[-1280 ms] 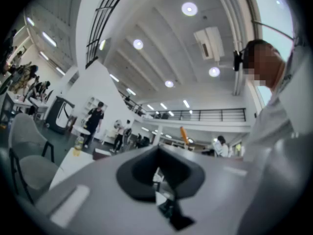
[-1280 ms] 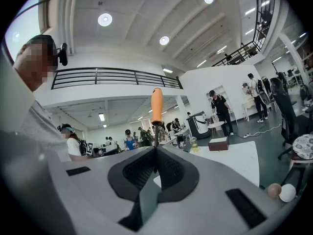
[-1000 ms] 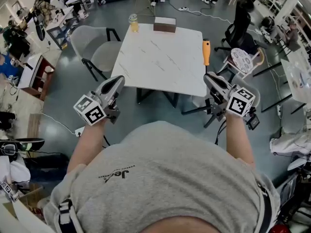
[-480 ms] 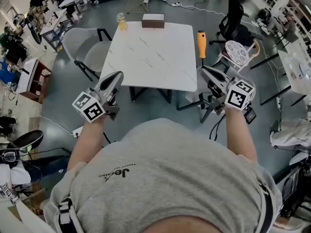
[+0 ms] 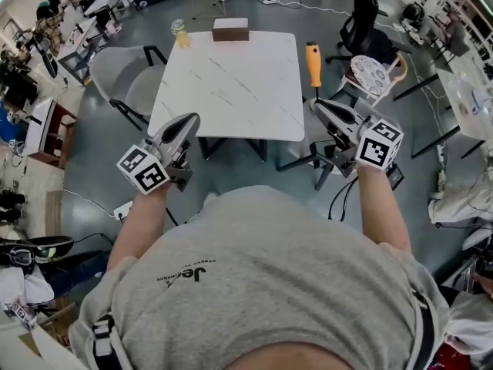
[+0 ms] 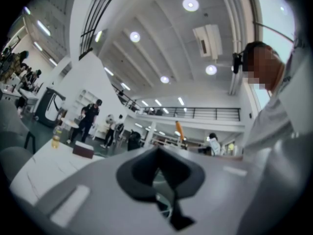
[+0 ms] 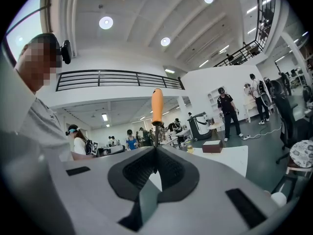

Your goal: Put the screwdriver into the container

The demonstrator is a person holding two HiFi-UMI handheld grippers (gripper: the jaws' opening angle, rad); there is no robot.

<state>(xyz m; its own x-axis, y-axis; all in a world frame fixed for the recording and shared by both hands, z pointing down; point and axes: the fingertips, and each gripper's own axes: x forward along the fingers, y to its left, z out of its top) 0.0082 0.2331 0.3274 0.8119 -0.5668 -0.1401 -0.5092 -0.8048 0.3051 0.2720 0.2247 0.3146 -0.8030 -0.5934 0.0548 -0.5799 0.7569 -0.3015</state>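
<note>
We are facing the white table (image 5: 231,83), its brown container (image 5: 230,29) sitting well beyond our fingertips. Our right gripper (image 5: 319,106) is clamping the screwdriver (image 5: 313,62) by its shaft, with the orange handle jutting past the tips. Our left gripper (image 5: 187,123) is showing its jaws together with nothing between them. We are judging this the carry step. Next we are needing to reach over the container before letting go.

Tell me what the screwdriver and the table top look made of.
The screwdriver has a smooth orange handle, probably plastic, and a thin dark shaft, likely metal. The table top is white with grey veins: marble or a marble-look laminate.
</note>
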